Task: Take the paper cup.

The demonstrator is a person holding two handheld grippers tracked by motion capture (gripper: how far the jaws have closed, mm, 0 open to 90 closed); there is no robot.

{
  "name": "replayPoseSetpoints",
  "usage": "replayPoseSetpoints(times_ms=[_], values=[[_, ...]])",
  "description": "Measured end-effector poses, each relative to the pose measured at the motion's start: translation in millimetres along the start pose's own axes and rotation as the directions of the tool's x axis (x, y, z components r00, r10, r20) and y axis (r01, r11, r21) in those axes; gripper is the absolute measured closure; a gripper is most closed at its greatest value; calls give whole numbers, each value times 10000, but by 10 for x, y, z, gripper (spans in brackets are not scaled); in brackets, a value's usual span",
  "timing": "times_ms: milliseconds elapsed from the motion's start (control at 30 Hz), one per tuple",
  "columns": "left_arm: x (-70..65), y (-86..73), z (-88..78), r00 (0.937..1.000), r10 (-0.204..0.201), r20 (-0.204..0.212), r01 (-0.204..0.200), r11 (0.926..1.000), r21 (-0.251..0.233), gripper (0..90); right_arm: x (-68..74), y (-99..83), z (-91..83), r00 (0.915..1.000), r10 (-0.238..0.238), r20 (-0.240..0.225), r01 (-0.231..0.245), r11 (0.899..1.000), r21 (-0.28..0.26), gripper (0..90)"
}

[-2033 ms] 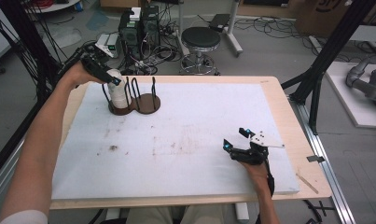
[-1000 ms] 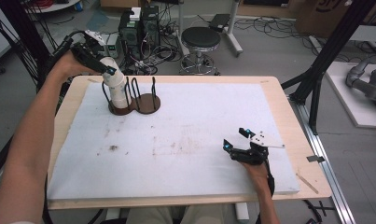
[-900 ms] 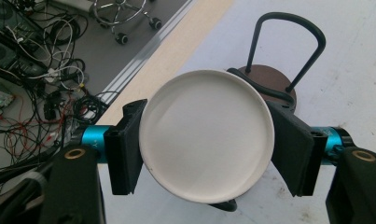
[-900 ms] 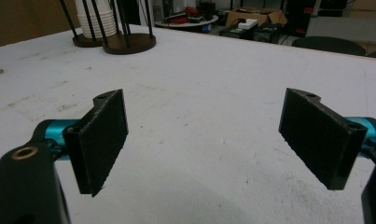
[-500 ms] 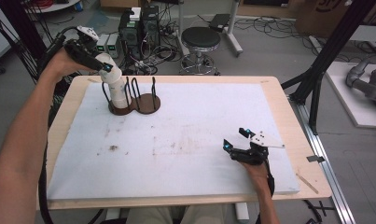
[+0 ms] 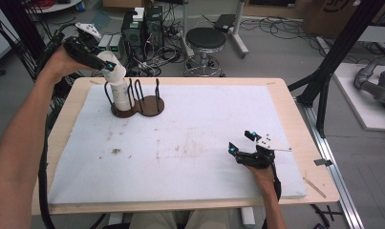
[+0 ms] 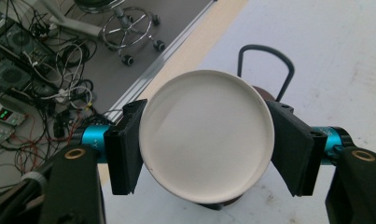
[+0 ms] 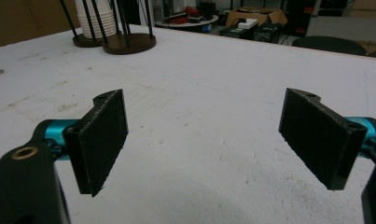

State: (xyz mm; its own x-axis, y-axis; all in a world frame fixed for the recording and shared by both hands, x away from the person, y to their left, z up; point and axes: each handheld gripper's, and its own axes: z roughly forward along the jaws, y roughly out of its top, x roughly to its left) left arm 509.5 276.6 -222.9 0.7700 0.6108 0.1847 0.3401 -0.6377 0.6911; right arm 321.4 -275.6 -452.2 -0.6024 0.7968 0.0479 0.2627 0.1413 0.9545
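Left gripper (image 6: 106, 64) clamps one white cup (image 6: 114, 71); right gripper (image 6: 241, 142) gapes wide, empty.

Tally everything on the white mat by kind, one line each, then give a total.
Grippers: 2, left gripper and right gripper
Cup stacks: 1, white cup stack
Cup racks: 1, dark double rack
Total: 4
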Motion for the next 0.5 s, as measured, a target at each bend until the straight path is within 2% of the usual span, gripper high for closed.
replayPoseSetpoints(times_ms=[167, 367, 500], values=[[-93, 30, -76, 9998, 178, 67, -177, 9996, -232, 338, -2, -1, -1, 10000, 6, -34, -6, 10000, -20, 158], [-174, 26, -213, 9998, 52, 176, -42, 9984, -569, 337, -4, -1, -3, 10000, 63, -26, -63, 10000, -25, 158], [-246, 16, -301, 9996, 49, 295, -19, 9951, -993, 338, -6, -2, -4, 10000, 72, -35, -72, 10000, -44, 157]])
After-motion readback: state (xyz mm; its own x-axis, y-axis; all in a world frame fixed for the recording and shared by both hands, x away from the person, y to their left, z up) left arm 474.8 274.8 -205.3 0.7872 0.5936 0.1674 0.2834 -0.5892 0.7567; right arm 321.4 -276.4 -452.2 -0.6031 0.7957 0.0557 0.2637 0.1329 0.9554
